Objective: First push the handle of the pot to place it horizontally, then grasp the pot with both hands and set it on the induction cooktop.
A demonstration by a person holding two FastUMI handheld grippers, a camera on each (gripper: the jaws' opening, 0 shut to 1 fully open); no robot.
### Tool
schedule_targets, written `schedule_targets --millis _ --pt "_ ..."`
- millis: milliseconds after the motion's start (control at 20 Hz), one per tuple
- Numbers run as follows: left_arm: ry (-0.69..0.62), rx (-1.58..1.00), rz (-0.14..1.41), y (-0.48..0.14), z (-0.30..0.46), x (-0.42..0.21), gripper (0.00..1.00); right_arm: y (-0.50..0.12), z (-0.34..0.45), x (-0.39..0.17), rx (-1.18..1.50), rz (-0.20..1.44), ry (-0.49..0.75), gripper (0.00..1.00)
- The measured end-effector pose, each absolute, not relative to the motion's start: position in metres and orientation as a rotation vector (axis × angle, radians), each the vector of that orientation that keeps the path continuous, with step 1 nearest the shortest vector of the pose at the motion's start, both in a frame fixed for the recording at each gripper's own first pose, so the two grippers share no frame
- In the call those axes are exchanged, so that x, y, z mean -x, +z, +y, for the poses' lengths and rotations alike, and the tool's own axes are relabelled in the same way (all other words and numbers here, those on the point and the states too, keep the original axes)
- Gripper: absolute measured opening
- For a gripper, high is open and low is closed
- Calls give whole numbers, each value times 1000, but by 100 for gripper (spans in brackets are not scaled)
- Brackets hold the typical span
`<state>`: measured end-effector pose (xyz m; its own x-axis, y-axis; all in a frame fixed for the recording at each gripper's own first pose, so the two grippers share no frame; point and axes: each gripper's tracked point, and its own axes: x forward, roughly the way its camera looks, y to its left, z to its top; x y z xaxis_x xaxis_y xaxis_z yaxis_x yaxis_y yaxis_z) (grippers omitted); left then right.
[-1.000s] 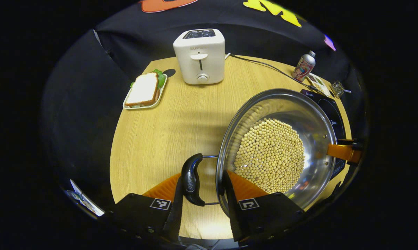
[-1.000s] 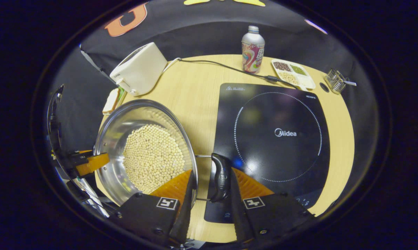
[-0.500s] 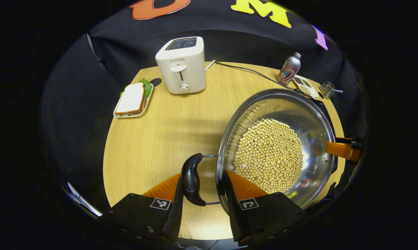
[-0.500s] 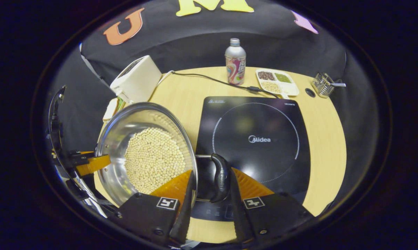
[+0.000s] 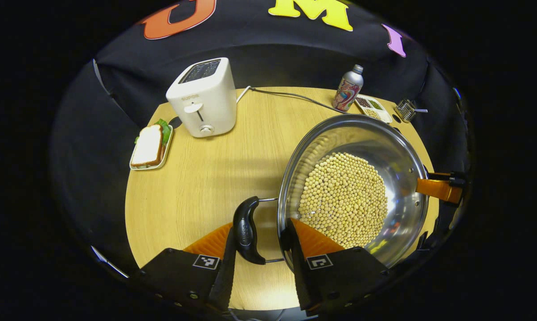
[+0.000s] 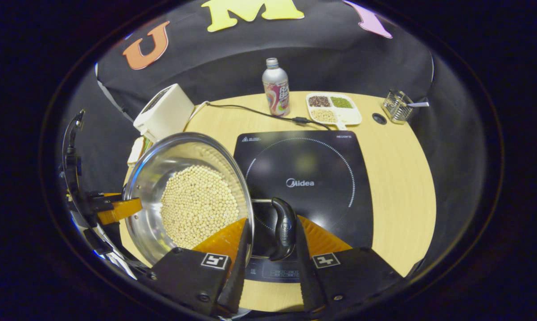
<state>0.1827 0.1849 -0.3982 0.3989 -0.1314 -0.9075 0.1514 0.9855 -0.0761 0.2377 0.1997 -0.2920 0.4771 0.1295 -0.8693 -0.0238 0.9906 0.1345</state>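
L gripper [image 5: 259, 243] clamps pot [image 5: 402, 156] rim + handle [image 5: 246, 229] btw fingers; R gripper [image 6: 270, 238] same on far handle [image 6: 285, 228]; cooktop [image 6: 321, 160] ahead of R fingers

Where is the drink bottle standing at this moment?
In the right gripper view, the bottle stands upright at the table's far edge, behind the cooktop, left of the divided snack tray.
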Motion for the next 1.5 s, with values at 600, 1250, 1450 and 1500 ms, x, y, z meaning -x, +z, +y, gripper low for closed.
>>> schedule_targets --millis 600,1250,1450,1500 --pt "-254 -15 1130 -413 174 -189 56 -276 100 -244 -128 1043 38 52" --pt "-251 20 1157 -415 176 -190 56 -288 22 -264 -108 1079 40 53" --pt "-237 22 1166 -412 175 -191 56 -290 20 -270 -92 1094 59 53" --pt "-233 24 1174 -414 175 -188 56 -290 20 -272 -86 1098 64 52"
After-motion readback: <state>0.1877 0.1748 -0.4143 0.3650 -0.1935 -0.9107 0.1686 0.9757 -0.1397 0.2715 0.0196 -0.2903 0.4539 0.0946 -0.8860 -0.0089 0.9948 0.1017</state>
